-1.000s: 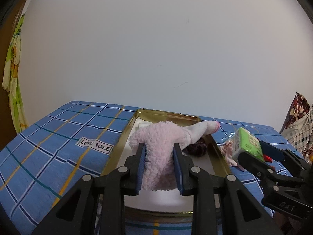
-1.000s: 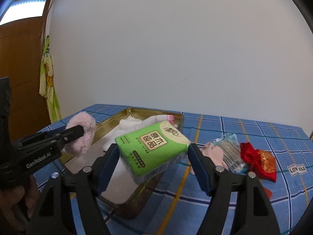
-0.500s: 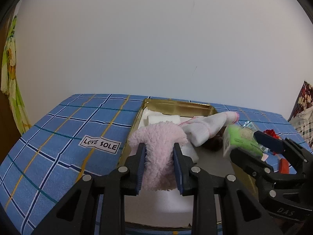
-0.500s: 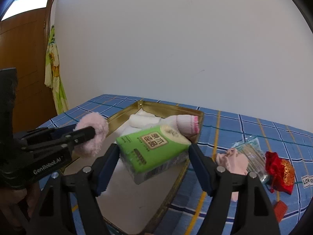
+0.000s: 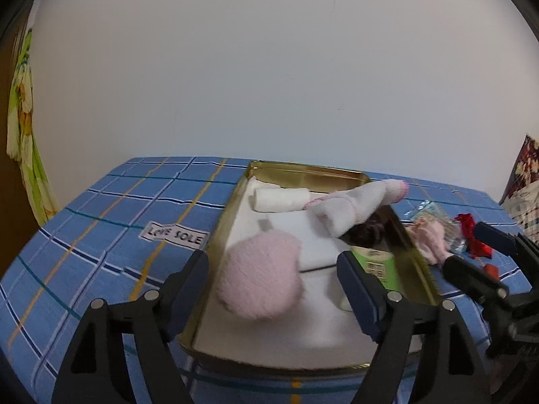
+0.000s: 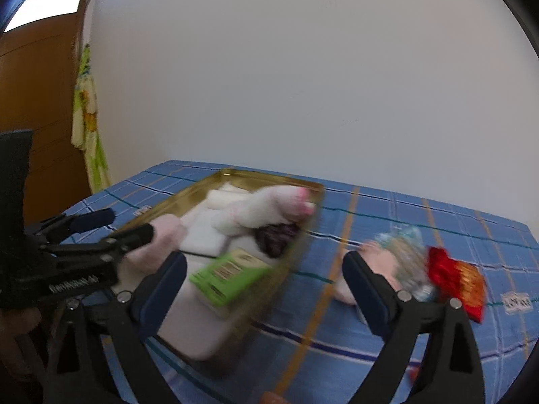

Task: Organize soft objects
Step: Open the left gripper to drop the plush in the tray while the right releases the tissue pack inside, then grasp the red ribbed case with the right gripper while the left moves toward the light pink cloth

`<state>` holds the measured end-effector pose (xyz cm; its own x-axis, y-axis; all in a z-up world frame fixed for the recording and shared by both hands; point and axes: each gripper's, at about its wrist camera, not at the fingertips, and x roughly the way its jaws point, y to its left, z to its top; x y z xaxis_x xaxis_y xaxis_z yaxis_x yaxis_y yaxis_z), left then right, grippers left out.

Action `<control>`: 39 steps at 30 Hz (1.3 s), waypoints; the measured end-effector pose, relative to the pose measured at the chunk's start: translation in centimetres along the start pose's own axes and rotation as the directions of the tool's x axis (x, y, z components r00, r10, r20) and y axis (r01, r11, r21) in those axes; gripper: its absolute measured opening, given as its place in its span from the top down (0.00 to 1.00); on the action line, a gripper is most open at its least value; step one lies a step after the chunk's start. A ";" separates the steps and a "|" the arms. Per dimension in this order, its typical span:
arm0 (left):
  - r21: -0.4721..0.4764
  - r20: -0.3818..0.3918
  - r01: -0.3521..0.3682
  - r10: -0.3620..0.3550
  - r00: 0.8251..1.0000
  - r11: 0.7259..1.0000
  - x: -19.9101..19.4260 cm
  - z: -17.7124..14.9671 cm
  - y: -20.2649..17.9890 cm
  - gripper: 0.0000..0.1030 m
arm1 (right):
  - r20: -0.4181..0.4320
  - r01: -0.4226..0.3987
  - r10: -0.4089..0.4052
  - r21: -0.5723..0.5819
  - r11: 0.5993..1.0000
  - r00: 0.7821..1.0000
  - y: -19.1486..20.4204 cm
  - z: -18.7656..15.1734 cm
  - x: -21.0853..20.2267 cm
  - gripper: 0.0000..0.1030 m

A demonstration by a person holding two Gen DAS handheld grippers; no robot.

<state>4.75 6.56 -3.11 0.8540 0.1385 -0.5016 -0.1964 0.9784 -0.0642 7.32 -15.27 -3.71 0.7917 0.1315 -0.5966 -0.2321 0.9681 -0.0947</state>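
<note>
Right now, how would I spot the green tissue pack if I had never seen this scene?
Find the gold metal tray on the blue plaid tablecloth. Inside it, near its right rim and close to the camera, lies the green tissue pack, beside the fluffy pink puff. It is the only green, printed, flat-sided thing there; its neighbours are pale and fuzzy.

Tray's (image 5: 305, 167) far half looks crowded; blue cloth (image 5: 111, 222) left lies open.
</note>
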 end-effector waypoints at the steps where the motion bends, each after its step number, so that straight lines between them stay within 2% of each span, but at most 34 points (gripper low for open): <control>1: 0.001 0.002 0.005 -0.005 1.000 1.000 -0.2 -0.3 -0.5 0.22 | -0.007 0.024 -0.024 0.018 1.000 1.000 -1.1 -0.3 -0.7 0.07; 6: 0.031 0.028 0.028 -0.029 0.999 0.999 -1.3 -1.1 -3.3 0.22 | -0.042 0.133 -0.131 0.066 0.989 0.991 -5.6 -1.7 -3.4 0.07; 10: 0.060 0.031 0.068 -0.070 0.997 0.996 -1.8 -1.3 -5.6 0.22 | -0.099 0.240 -0.229 0.119 0.964 0.968 -10.0 -2.8 -5.1 0.07; 15: 0.079 0.004 0.095 -0.095 0.995 0.992 -1.3 -1.5 -7.8 0.22 | -0.175 0.310 -0.282 0.164 0.936 0.943 -12.9 -3.9 -5.6 0.12; 18: 0.094 -0.002 0.115 -0.116 0.993 0.989 -1.1 -1.4 -9.2 0.22 | -0.229 0.307 -0.266 0.164 0.938 0.936 -13.3 -4.3 -5.0 0.18; 25: 0.149 -0.013 0.138 -0.137 0.990 0.979 -0.6 -1.0 -11.8 0.22 | -0.351 0.319 -0.249 0.159 0.934 0.903 -12.9 -4.8 -2.3 0.34; 30: 0.149 -0.031 0.152 -0.149 0.988 0.977 0.0 -0.7 -12.3 0.22 | -0.393 0.327 -0.239 0.173 0.929 0.888 -13.0 -4.8 -1.2 0.36; 33: 0.163 -0.038 0.154 -0.150 0.988 0.975 0.1 -0.7 -12.7 0.22 | -0.404 0.351 -0.269 0.143 0.925 0.874 -12.8 -4.5 -0.5 0.37; 35: 0.166 -0.043 0.160 -0.154 0.987 0.973 0.1 -0.6 -12.9 0.22 | -0.412 0.366 -0.291 0.115 0.923 0.864 -12.6 -4.4 -0.2 0.41; 37: 0.168 -0.047 0.169 -0.163 0.985 0.971 0.1 -0.5 -13.1 0.22 | -0.411 0.378 -0.313 0.085 0.922 0.856 -12.6 -4.3 -0.2 0.56; 39: 0.172 -0.049 0.173 -0.167 0.985 0.970 0.0 -0.5 -13.3 0.22 | -0.408 0.376 -0.316 0.074 0.923 0.856 -12.5 -4.4 -0.4 0.58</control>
<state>7.09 -6.57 -2.72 0.8502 -0.0343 -0.5253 0.0397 0.9992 -0.0009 7.41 -28.38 -5.77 0.5210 -0.2807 -0.8061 0.1256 0.9593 -0.2529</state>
